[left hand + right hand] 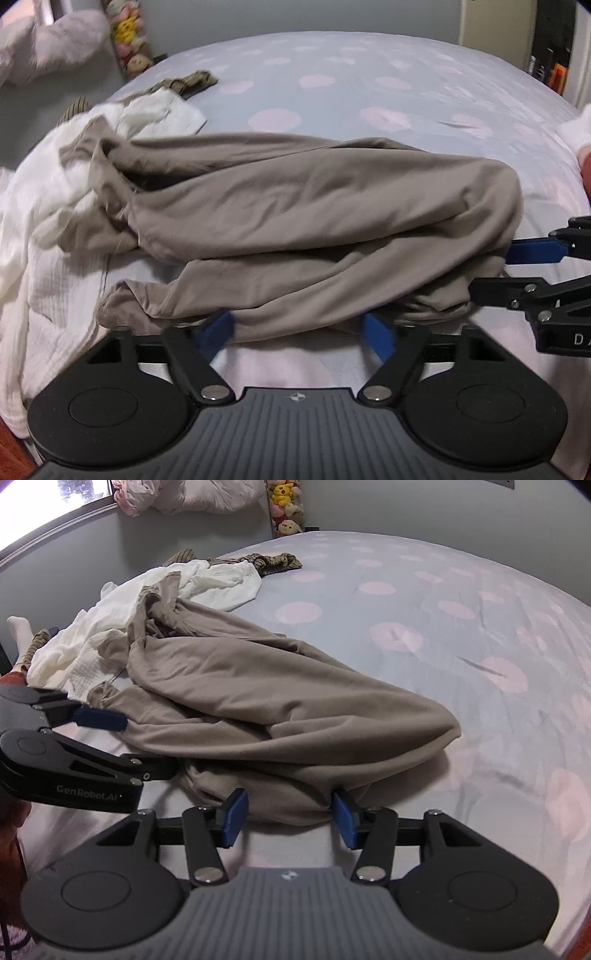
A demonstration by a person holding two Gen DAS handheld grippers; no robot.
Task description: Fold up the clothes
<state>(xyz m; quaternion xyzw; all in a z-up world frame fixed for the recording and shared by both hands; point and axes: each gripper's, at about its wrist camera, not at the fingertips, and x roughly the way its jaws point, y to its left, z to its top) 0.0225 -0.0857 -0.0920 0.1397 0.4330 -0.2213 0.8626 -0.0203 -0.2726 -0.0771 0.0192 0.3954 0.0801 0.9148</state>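
Low in both frames, the left gripper point(301, 326) and right gripper point(290, 812) stand spread wide, gripping nothing, at the near hem of the rumpled taupe garment point(295, 214) mid-frame. Pinch one layer only, I'd judge. Bunching hides its sleeves; white clothes point(44, 206) lie upper left.

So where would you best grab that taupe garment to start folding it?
Grip the taupe garment at its near bunched edge, from the bed's near side. That edge faces both open grippers, left and right; the far end lies tangled in white clothes.
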